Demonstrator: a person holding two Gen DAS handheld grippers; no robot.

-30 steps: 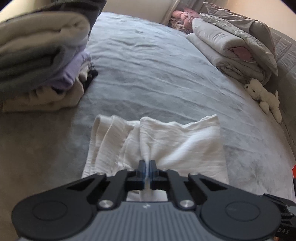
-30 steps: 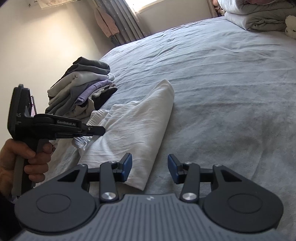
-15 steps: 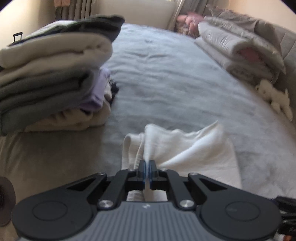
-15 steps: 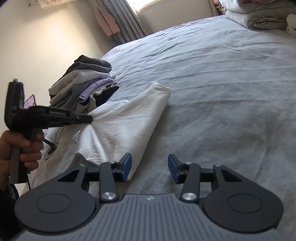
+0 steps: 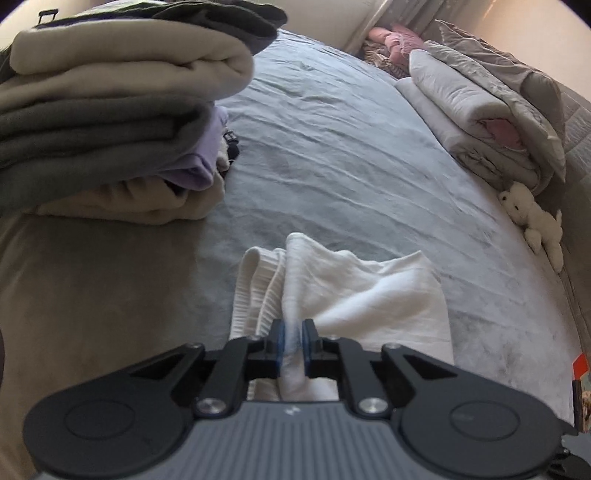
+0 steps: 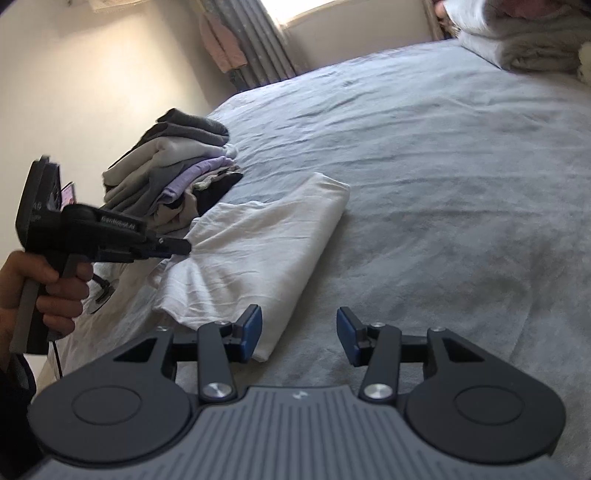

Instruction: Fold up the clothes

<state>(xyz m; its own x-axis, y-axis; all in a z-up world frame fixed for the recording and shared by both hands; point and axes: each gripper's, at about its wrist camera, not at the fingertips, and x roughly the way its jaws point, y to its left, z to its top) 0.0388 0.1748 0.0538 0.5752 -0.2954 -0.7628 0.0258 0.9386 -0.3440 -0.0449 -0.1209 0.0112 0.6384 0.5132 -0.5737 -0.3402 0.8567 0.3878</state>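
The left gripper (image 5: 291,341) pinches the white garment (image 6: 258,254); the right gripper (image 6: 299,334) hangs spread, empty. Lifting by that single bunched edge could undo its folds.

The left wrist view sits low and close over the bed (image 5: 332,155), looking along it toward the bedding at the far end (image 5: 480,118). The right wrist view is higher and farther back, facing the window wall (image 6: 332,33). Both share the white garment (image 5: 362,295) (image 6: 266,251), the clothes stack (image 5: 110,122) (image 6: 177,170) and, probably, that blurred bedding.
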